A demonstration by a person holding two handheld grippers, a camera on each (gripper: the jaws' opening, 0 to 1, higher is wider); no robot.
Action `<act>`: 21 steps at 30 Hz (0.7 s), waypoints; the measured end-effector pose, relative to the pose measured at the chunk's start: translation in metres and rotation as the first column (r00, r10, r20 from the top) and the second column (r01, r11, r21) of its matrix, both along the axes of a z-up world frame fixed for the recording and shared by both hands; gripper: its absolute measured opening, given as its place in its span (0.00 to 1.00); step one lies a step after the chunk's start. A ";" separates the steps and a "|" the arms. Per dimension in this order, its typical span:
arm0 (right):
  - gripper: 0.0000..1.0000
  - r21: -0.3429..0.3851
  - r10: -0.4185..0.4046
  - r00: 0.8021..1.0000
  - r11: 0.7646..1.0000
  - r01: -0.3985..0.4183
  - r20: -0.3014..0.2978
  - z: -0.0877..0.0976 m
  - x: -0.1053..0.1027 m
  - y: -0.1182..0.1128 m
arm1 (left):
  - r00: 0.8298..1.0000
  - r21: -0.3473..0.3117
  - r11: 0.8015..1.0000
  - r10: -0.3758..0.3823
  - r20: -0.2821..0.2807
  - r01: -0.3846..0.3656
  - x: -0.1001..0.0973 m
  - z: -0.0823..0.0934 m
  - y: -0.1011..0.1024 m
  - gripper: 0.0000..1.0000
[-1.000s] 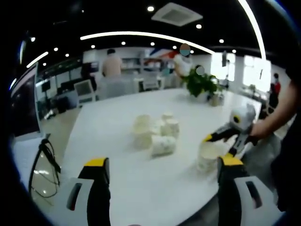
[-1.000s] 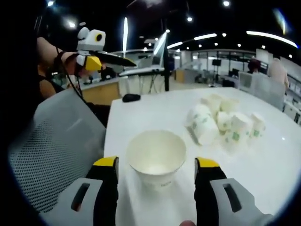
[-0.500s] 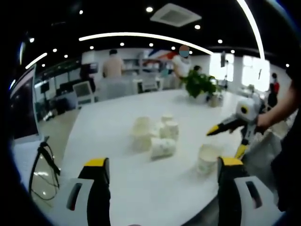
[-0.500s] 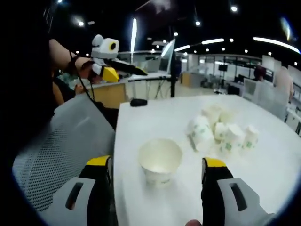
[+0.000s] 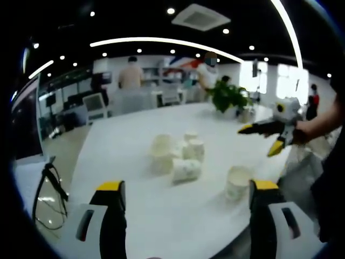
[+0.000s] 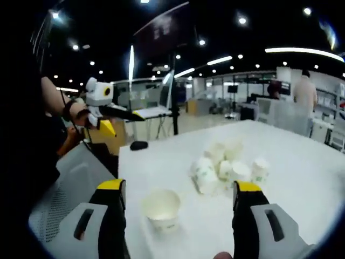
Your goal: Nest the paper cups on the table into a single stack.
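A single white paper cup [image 5: 238, 182] [image 6: 160, 208] stands upright and open-mouthed near the edge of the white table [image 5: 124, 162], on its own. A cluster of several more paper cups [image 5: 175, 154] [image 6: 226, 167] sits mid-table, some upright and some on their sides. My left gripper [image 5: 187, 186] is open above the table's near side with nothing between its jaws; it also appears, held in a hand, as the left gripper [image 6: 125, 122]. My right gripper [image 6: 179, 186] is open, raised above and behind the single cup, and appears as the right gripper [image 5: 260, 140] off the table's right edge.
A grey mesh chair [image 6: 70, 189] stands against the table edge beside the single cup. A black mouse [image 6: 138, 145] lies at a table corner. A potted plant [image 5: 229, 96] stands at the table's far end. People stand in the background.
My right gripper has risen and drawn back from the single cup, which stays upright on the table. The left gripper has held its place.
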State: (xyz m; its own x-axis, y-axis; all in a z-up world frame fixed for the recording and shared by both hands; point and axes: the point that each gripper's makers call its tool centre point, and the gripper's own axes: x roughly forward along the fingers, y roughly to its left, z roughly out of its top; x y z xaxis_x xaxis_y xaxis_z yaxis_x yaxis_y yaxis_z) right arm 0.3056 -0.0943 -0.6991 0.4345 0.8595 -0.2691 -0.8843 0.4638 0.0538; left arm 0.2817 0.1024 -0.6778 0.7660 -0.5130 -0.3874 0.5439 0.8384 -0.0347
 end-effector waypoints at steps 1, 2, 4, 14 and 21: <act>0.80 0.003 -0.006 1.000 1.000 0.006 0.000 0.001 0.002 -0.001 | 1.000 -0.003 1.000 0.003 -0.004 -0.003 0.000 -0.001 0.001 0.93; 0.82 0.025 -0.011 1.000 1.000 0.011 -0.011 0.004 0.004 -0.001 | 1.000 -0.004 1.000 0.002 -0.002 -0.002 0.000 -0.001 0.001 0.93; 0.83 0.027 -0.023 1.000 0.999 0.023 -0.013 0.005 0.008 -0.003 | 1.000 0.000 1.000 0.000 -0.004 0.000 0.000 -0.002 0.002 0.93; 0.89 0.000 -0.104 0.994 0.995 0.104 -0.021 0.007 0.030 -0.024 | 1.000 -0.003 1.000 0.005 -0.006 -0.005 0.001 -0.004 0.002 0.93; 0.90 -0.035 -0.181 0.983 0.983 0.180 -0.018 0.003 0.045 -0.046 | 1.000 -0.002 1.000 0.005 -0.018 -0.005 -0.001 -0.010 0.002 0.93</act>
State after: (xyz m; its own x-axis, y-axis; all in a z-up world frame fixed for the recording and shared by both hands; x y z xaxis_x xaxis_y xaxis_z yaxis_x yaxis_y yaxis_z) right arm 0.3504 -0.1398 -0.6961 0.5755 0.7582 -0.3066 -0.7849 0.6174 0.0535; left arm 0.2812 0.1048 -0.6876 0.7614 -0.5099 -0.4004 0.5389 0.8411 -0.0461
